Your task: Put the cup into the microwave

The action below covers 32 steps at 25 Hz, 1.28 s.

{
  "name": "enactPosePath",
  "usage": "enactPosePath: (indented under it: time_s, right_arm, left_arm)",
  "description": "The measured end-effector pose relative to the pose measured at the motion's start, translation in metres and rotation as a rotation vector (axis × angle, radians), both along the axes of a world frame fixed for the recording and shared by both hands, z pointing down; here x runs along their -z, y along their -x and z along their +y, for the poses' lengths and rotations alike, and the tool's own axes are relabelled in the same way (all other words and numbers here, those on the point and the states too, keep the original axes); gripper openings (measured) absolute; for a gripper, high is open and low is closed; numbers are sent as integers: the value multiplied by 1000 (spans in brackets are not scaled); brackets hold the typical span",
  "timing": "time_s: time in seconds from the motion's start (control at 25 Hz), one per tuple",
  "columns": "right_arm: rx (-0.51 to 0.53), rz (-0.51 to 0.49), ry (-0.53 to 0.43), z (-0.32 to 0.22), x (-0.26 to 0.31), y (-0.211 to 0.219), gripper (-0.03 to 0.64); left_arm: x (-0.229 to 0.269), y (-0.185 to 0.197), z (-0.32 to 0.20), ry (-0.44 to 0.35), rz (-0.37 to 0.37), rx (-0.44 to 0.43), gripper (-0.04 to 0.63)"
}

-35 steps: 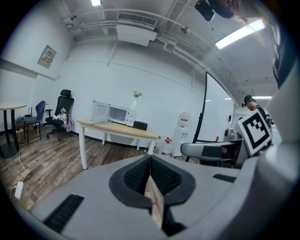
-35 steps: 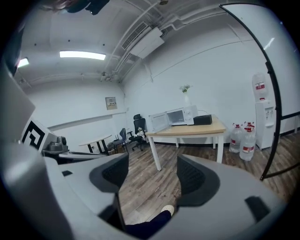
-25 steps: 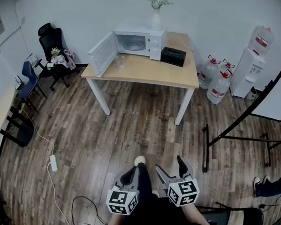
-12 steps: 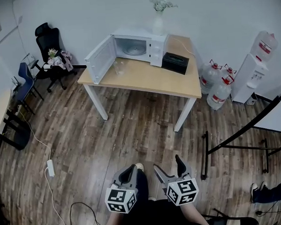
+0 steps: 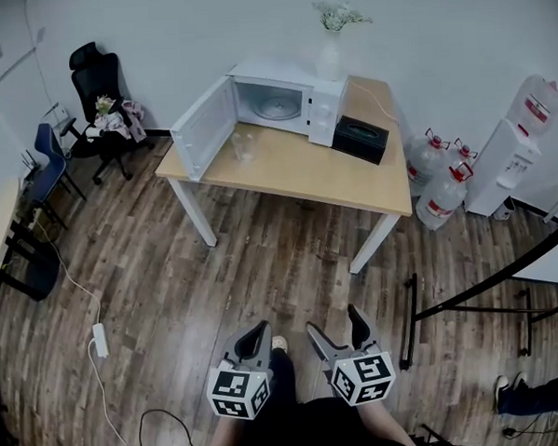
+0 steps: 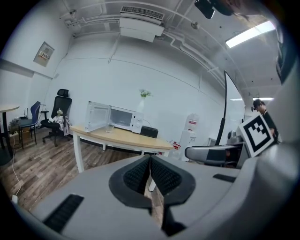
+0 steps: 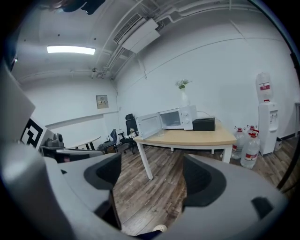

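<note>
Microwave (image 5: 287, 99) nearer than before

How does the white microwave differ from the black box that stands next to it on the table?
The microwave is white; the black box is dark. The microwave is clearly taller and wider than the box. The microwave's door stands open and shows a round plate inside, while the box looks closed. A vase stands on the microwave; nothing stands on the box. Both sit side by side on the table.
</note>
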State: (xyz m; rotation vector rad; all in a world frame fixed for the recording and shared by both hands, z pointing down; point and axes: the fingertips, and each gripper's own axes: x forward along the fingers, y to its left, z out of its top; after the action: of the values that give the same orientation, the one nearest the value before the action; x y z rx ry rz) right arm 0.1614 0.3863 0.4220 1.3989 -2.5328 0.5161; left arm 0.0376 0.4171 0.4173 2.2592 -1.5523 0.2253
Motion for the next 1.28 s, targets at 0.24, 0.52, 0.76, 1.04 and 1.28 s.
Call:
enactPosePath:
  time_s: [0.24, 0.52, 0.76, 1.04, 1.28]
  right_arm:
    - [-8, 12, 4, -38, 1, 16, 387]
    - [1, 12, 12, -78, -7, 38, 387]
    - [10, 4, 29, -111, -13, 55, 387]
    - [16, -25, 31, -145, -19, 79, 387]
    - [35, -17, 44, -158, -26, 98, 387]
  left_arm:
    - [1, 21, -38, 2, 6, 10, 5]
    - [-5, 39, -81, 0, 12, -1, 5]
    - [-8, 55, -117, -1, 20, -8, 5]
    - [-10, 73, -155, -15, 25, -31, 5]
    - [-16, 90, -169, -12, 28, -22, 5]
